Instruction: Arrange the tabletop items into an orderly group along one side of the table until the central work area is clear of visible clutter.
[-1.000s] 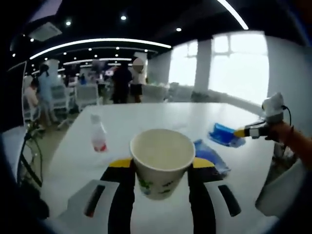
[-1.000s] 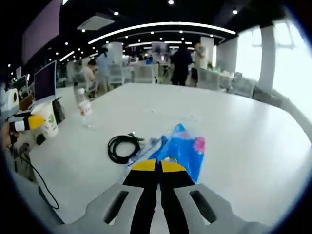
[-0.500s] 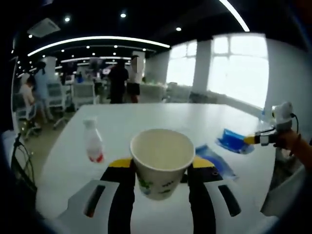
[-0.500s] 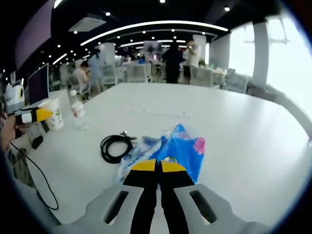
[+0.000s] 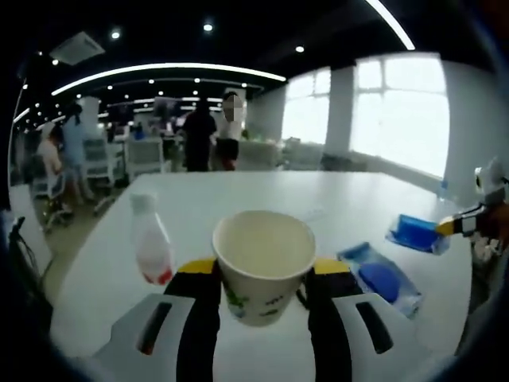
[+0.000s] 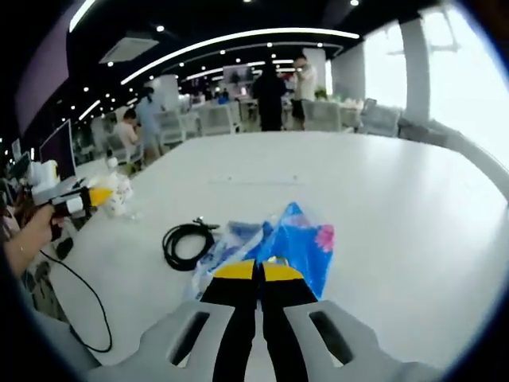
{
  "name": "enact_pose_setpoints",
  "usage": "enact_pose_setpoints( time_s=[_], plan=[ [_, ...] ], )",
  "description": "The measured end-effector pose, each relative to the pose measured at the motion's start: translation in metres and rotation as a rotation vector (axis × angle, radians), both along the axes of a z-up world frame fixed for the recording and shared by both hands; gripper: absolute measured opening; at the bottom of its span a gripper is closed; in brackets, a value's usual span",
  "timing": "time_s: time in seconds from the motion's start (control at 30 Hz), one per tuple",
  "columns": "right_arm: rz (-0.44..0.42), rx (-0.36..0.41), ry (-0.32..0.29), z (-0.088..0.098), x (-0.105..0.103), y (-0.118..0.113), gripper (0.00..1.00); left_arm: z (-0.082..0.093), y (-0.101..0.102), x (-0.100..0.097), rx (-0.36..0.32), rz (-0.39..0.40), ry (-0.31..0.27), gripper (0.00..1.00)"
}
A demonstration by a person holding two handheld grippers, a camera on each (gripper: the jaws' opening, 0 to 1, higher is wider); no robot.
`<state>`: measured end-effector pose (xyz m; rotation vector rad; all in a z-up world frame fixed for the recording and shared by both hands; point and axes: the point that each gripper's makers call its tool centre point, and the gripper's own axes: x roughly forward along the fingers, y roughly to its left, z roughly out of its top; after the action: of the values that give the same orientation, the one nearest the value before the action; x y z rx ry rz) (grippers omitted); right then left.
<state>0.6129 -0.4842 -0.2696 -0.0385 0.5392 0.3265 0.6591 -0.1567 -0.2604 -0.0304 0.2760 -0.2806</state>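
My left gripper (image 5: 262, 269) is shut on a white paper cup (image 5: 263, 263), held upright above the white table (image 5: 238, 199). A small clear bottle (image 5: 151, 243) with a red label stands just left of the cup. My right gripper (image 6: 256, 270) is shut on the edge of a blue plastic packet (image 6: 301, 241). In the left gripper view that right gripper (image 5: 461, 225) holds the blue packet (image 5: 415, 233) at the far right. A second bluish packet (image 5: 380, 278) lies on the table. In the right gripper view the left gripper (image 6: 94, 195) holds the cup (image 6: 119, 193) at the far left.
A coiled black cable (image 6: 184, 241) lies on the table left of the second packet (image 6: 227, 245). A thin black cord (image 6: 79, 306) hangs off the near left edge by a hand (image 6: 28, 239). People, chairs and desks stand beyond the far edge; a monitor (image 6: 57, 150) is at left.
Both grippers keep their holds. The cup has come closer to the bottle. In the left gripper view the right gripper and its blue packet have drifted farther right.
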Motion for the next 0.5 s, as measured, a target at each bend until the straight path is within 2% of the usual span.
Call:
enact_pose_setpoints(
  time_s=[0.13,0.2,0.5],
  plan=[
    [-0.014,0.007,0.004,0.001,0.001,-0.004,0.01,-0.006,0.002,0.010,-0.019,0.014,-0.004,0.40],
    [-0.019,0.005,0.008,0.001,0.001,-0.007,0.01,-0.010,0.004,0.017,0.016,0.023,-0.017,0.40],
    [-0.050,0.001,0.036,-0.006,0.000,-0.016,0.01,-0.033,0.012,0.038,0.005,0.079,0.006,0.39]
  ],
)
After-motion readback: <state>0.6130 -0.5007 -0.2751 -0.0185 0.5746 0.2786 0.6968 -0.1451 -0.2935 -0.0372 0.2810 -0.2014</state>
